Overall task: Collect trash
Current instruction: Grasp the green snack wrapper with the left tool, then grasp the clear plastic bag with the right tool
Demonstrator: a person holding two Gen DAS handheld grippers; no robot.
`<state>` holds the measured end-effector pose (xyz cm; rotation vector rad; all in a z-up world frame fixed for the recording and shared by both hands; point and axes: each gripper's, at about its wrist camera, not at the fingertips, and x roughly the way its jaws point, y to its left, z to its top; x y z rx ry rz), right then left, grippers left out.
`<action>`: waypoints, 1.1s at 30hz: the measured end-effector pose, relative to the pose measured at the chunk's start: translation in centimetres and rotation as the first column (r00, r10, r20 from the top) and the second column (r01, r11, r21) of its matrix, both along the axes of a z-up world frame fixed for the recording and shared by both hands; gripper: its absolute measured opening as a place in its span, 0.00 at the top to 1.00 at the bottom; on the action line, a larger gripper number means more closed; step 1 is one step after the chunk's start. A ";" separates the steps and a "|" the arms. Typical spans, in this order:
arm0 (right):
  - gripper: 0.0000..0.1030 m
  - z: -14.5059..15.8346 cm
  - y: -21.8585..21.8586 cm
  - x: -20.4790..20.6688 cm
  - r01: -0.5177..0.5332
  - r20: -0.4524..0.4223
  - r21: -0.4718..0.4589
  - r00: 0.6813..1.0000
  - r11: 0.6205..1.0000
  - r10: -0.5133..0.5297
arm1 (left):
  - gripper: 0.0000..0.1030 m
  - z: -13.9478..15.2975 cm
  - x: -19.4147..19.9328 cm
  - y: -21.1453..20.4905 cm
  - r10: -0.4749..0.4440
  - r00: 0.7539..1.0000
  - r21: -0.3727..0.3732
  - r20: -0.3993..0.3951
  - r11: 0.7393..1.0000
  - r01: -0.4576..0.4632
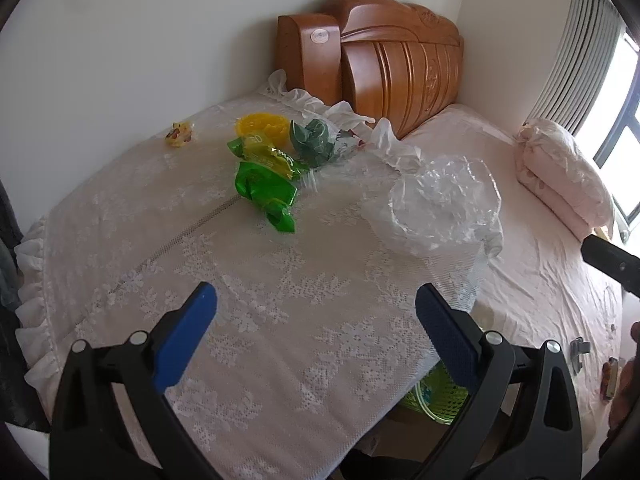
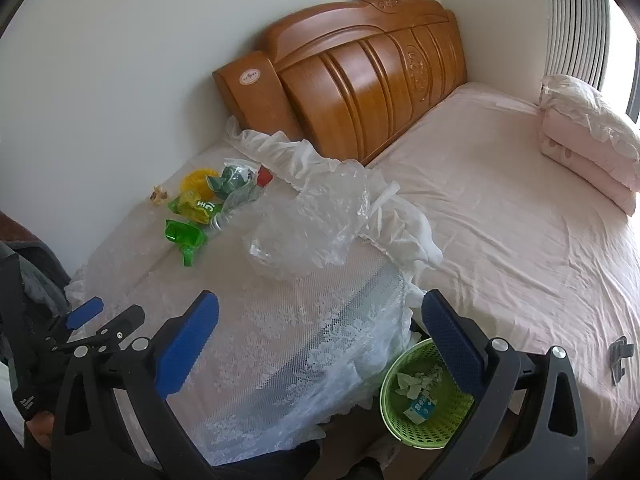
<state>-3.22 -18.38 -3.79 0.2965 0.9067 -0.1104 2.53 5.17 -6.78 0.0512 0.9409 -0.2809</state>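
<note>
Left gripper [image 1: 316,308]: spread wide, nothing between the blue pads [image 1: 184,340], hovering over the near part of the lace-covered table [image 1: 280,320]. Right gripper [image 2: 320,316]: likewise spread wide and empty, above the near corner of that same table, with the left gripper visible just to its left in the right wrist view.

Trash, placed against the lace-covered table:
- Crumpled clear plastic bag [image 1: 444,204] on the table's right edge, nearest to both grippers, ahead and slightly right of the left one, straight ahead of the right one [image 2: 308,224]; not touched by either.
- Bright green wrapper [image 1: 266,194] near the table's middle, ahead and left of the plastic bag.
- Yellow-green snack packet [image 1: 268,154] just beyond the green wrapper, touching or overlapping it.
- Dark green crumpled wrapper [image 1: 314,140] beside a yellow round container [image 1: 262,126] toward the table's far side, well apart from both grippers.
- Small yellow wrapper [image 1: 180,133] alone at the far left of the table, close to the wall.

Green mesh wastebasket [image 2: 424,396] on the floor at the table's near right corner, below the right gripper's right finger, holding scraps of paper and a small carton. Beyond the table's right side, a bed with a pink sheet [image 2: 500,220], a carved wooden headboard [image 2: 360,76] and a folded pink quilt [image 2: 588,136].
</note>
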 end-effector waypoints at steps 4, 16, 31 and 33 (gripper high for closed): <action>0.02 -0.4 -0.3 0.8 0.005 -0.009 0.000 1.000 1.000 -0.005 | 0.07 -0.9 1.6 -0.8 -0.031 0.999 0.007 -0.011 0.999 0.031; 0.02 -3.0 -1.6 3.1 0.047 -0.087 0.025 0.995 0.999 -0.045 | 0.07 -7.2 12.1 0.8 0.144 0.984 -0.019 -0.108 0.989 -0.147; 0.02 -6.3 -1.6 8.1 0.059 -0.114 0.022 0.992 0.998 -0.056 | 0.49 -11.7 18.5 -0.3 0.157 0.979 0.042 -0.128 0.987 -0.152; 0.02 -7.3 -2.0 9.8 0.075 -0.109 -0.002 0.991 0.997 -0.075 | 0.50 -11.2 18.3 -0.4 0.164 0.980 0.048 -0.113 0.986 -0.160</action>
